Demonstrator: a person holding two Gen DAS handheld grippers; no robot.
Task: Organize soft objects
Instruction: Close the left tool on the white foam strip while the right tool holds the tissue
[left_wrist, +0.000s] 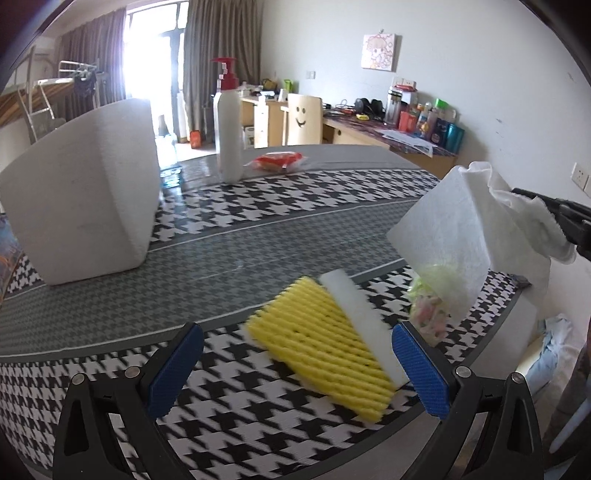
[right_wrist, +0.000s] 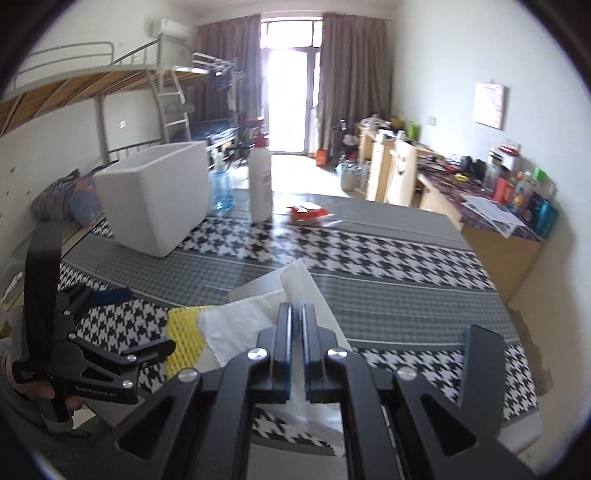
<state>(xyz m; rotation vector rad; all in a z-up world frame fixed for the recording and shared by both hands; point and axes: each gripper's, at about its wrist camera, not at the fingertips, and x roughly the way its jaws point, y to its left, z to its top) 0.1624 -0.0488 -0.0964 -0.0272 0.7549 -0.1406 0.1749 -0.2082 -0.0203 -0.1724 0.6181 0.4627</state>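
Observation:
A yellow ribbed foam sleeve (left_wrist: 325, 343) with a white foam sheet (left_wrist: 364, 328) lies on the houndstooth table between the fingers of my open left gripper (left_wrist: 295, 365), which holds nothing. My right gripper (right_wrist: 295, 314) is shut on a white paper towel (right_wrist: 255, 314) and holds it above the table; in the left wrist view the towel (left_wrist: 461, 240) hangs at the right, partly hiding a green-pink soft mesh item (left_wrist: 428, 306). The white foam box (left_wrist: 85, 192) stands at the far left. The yellow sleeve also shows in the right wrist view (right_wrist: 184, 339).
A white pump bottle (left_wrist: 229, 129) and a red packet (left_wrist: 277, 160) stand on the table's far side. A blue water bottle (right_wrist: 221, 188) sits behind the box. The table edge (left_wrist: 517, 314) runs at the right, with desks beyond it.

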